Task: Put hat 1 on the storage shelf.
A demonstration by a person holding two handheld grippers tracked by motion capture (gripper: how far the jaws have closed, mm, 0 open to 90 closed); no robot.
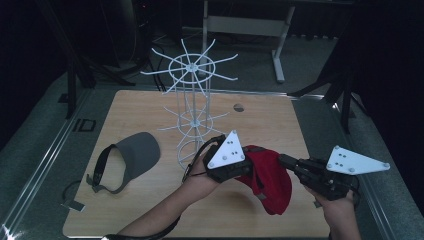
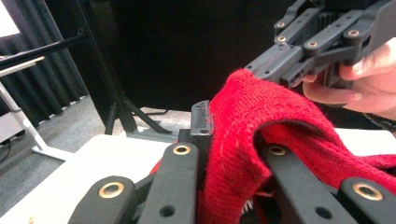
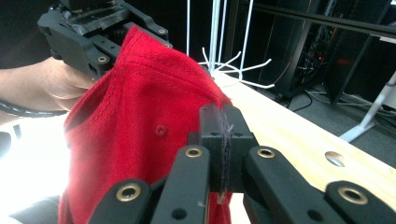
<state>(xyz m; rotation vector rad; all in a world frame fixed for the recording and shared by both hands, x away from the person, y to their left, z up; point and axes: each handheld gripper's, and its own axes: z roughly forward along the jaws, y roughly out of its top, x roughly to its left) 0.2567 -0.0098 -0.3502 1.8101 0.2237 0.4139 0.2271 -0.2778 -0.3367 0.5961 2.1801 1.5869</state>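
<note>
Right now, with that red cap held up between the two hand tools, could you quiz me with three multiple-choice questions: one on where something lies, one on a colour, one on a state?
1. Where does the grey visor lie?
A. On the table, left of the white wire rack
B. Hung on the rack
C. Under the red cap

2. What colour is the wire rack?
A. Black
B. White
C. Red

3. How does the right gripper stand?
A. Wide open, away from the cap
B. Lying on the table
C. Closed on the edge of the red cap

Answers:
1. A: the high view shows it flat on the wooden table, left of the rack.
2. B: its spokes and frame are white.
3. C: the right gripper view shows its pads pressed together with red cloth pinched between them; the left gripper grips the cap too.
</note>
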